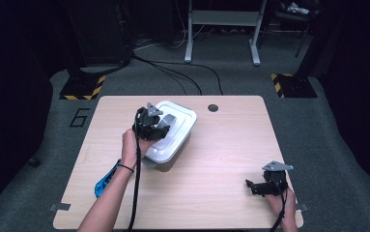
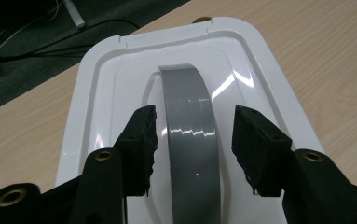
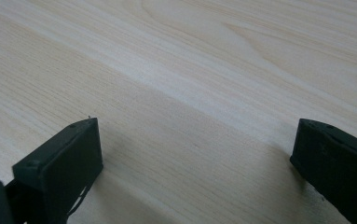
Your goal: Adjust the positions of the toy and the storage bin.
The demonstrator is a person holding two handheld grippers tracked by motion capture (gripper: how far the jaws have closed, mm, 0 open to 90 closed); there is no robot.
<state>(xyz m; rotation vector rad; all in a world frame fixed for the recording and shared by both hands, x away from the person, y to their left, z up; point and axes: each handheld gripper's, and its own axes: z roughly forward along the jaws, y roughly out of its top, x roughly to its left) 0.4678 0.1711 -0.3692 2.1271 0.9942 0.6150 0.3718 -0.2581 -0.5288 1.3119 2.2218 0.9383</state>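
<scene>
A rectangular pale wood-grain table (image 1: 211,159) stands on grey carpet (image 1: 337,145) in a dark room; black cables (image 1: 173,70) run across the floor behind it toward a light metal frame (image 1: 221,29), and two black bases edged with yellow-and-black hazard stripes (image 1: 81,87) flank the far corners. A white rectangular plastic box with a recessed lid and an arched grey handle (image 1: 173,133) lies turned at an angle near the table's far edge, left of centre, close to a small round dark hole (image 1: 213,108) in the tabletop. The left gripper (image 2: 195,140) sits over the lid, its jaws parted on either side of the grey handle (image 2: 190,140) with a visible gap on each side, pressing on nothing. The right gripper (image 1: 264,186) rests near the near right corner, jaws spread wide over bare wood. A blue object (image 1: 103,181) lies by the near left edge, partly hidden by the forearm.
</scene>
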